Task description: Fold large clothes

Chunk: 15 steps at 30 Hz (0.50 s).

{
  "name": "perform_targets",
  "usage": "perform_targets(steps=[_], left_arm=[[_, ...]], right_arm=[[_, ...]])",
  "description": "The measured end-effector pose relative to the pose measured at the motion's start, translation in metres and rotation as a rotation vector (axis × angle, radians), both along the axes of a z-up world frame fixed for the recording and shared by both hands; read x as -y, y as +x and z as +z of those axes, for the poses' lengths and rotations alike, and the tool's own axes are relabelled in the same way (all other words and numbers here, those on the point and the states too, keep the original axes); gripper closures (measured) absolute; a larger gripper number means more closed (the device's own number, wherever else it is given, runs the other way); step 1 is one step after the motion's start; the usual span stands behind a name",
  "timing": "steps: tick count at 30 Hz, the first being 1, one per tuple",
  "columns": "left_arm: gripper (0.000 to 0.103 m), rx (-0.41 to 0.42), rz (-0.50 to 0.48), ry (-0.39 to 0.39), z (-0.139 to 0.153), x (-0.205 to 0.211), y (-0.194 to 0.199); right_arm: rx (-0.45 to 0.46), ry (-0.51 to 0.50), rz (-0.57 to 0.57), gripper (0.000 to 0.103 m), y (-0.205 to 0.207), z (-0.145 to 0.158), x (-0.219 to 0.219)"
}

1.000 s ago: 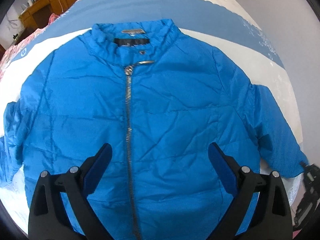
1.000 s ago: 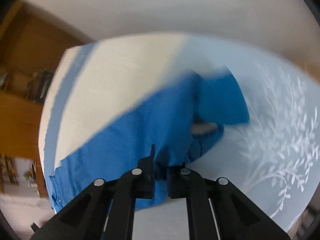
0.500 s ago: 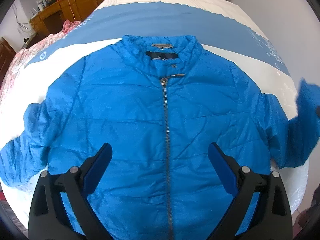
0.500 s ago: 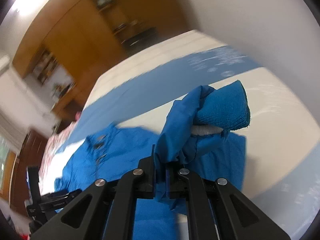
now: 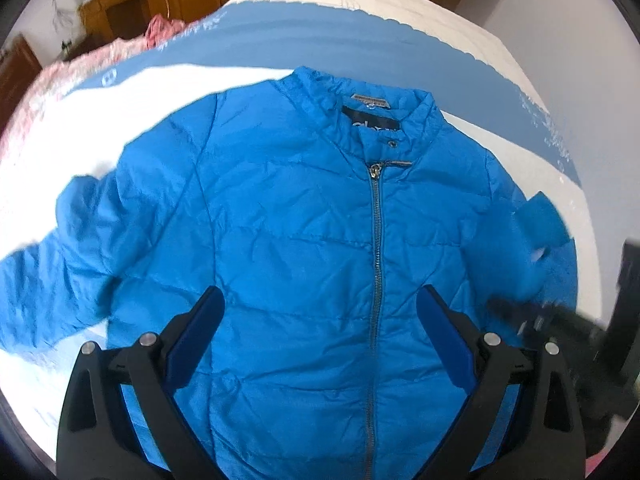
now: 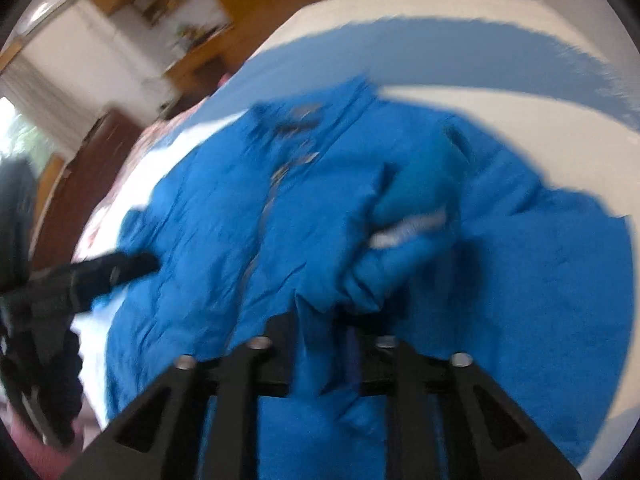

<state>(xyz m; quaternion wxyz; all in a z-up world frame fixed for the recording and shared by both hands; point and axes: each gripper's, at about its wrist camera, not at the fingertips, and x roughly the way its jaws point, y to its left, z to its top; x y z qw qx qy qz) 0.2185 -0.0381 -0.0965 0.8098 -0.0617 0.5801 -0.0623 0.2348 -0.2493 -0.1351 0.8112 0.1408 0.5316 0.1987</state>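
blue padded jacket (image 5: 304, 264) lies zipped, front up, on the bed (image 5: 120, 92), its sleeve (image 6: 400, 216) pinched in the closed right gripper (image 6: 324, 332) and lifted over the chest, likely to fold inward, while the left gripper (image 5: 320, 336) hovers wide open, holding nothing.

Bare bedspread (image 5: 400, 44) lies open beyond the jacket's (image 5: 304, 248) collar; pink bedding (image 5: 60, 76) crowds its left edge.

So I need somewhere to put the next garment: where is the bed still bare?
Bare sheet shows beyond the jacket's collar and above its spread sleeve. The middle is crowded: the jacket fills it, with the right gripper carrying the other sleeve over it.
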Motion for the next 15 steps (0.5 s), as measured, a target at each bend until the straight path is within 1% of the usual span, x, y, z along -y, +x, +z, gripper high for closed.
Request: perform_targets(steps=[3,4,5,6,8,10,12,14,15], left_arm=[[0.007,-0.012,0.000,-0.032,-0.006,0.000,0.001],[0.007,-0.017,-0.008,-0.053,-0.008,0.002,0.002],[0.007,-0.024,-0.017,-0.070,-0.010,0.006,0.002],[0.007,-0.030,-0.028,-0.084,-0.013,0.012,0.003],[0.007,-0.044,-0.061,-0.103,-0.020,0.024,0.006],[0.007,-0.075,-0.081,-0.093,-0.032,0.037,0.011],[0.007,-0.114,-0.092,-0.102,-0.046,0.051,0.018],[0.009,-0.142,-0.093,-0.106,-0.057,0.063,0.023],[0.023,-0.144,-0.092,-0.097,-0.061,0.069,0.025]], right_arm=[[0.000,0.073,0.027,0.074,-0.016,0.005,0.006],[0.000,0.107,0.018,0.074,-0.027,0.010,0.017],[0.002,0.114,0.000,0.074,-0.034,0.012,0.026],[0.005,0.111,-0.019,0.074,-0.039,0.016,0.035],[0.014,0.088,-0.092,0.073,-0.056,0.024,0.063],[0.021,0.070,-0.158,0.072,-0.068,0.030,0.085],[0.031,0.013,-0.229,0.072,-0.083,0.037,0.110],[0.028,-0.025,-0.276,0.072,-0.088,0.038,0.129],[0.023,-0.036,-0.300,0.072,-0.092,0.038,0.137]])
